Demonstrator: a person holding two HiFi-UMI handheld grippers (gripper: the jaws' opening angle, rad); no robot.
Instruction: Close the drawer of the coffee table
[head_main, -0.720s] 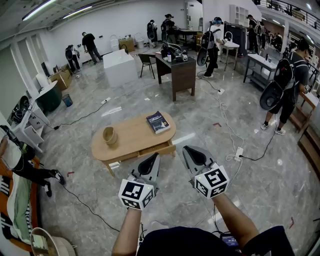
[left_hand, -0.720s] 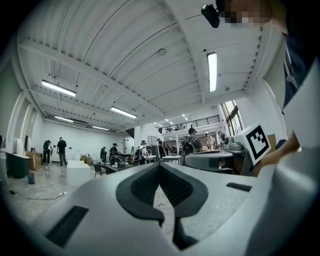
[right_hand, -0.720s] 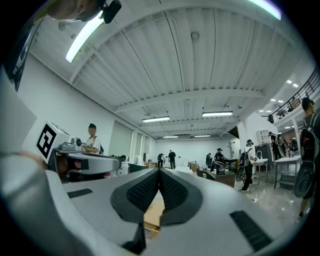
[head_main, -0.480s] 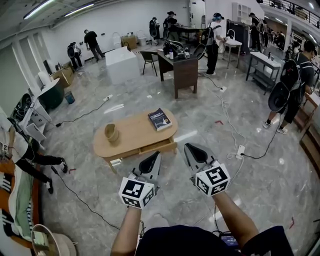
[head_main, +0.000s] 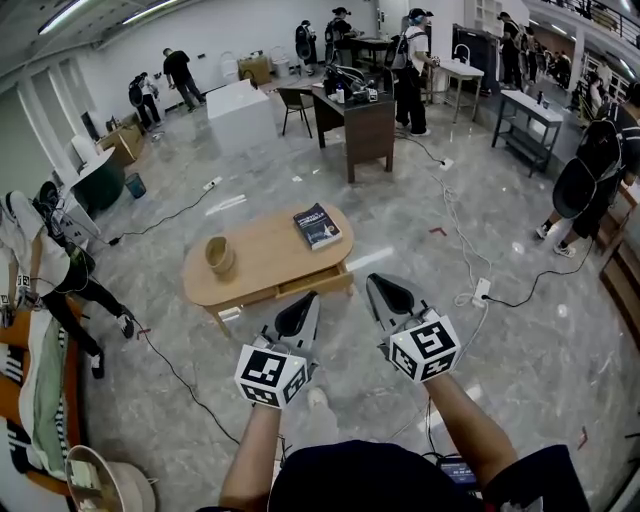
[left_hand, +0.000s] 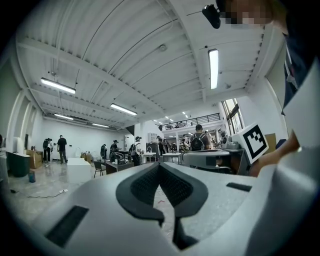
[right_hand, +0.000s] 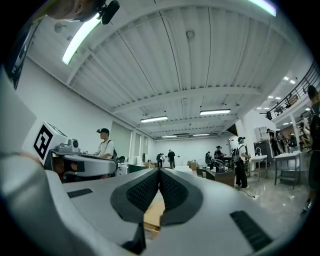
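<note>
In the head view, the oval wooden coffee table (head_main: 262, 262) stands on the marble floor just ahead of me. Its drawer (head_main: 316, 284) juts out a little from the near side. A dark book (head_main: 317, 226) and a tan bowl (head_main: 220, 256) rest on top. My left gripper (head_main: 308, 298) is shut and empty, its tip close to the drawer front but apart from it. My right gripper (head_main: 374, 282) is also shut and empty, just right of the drawer's corner. The right gripper view shows a strip of pale wood (right_hand: 152, 215) below the closed pads (right_hand: 150, 190).
Cables and a white power strip (head_main: 481, 290) lie on the floor to the right. A dark desk (head_main: 366, 135) and a white block (head_main: 240, 112) stand beyond the table. A person (head_main: 50, 265) bends at the left, others stand farther off. A basket (head_main: 100, 485) sits at lower left.
I have come a little closer to the table, and both grippers now sit nearer the drawer front. The person at the left has shifted and risen.
</note>
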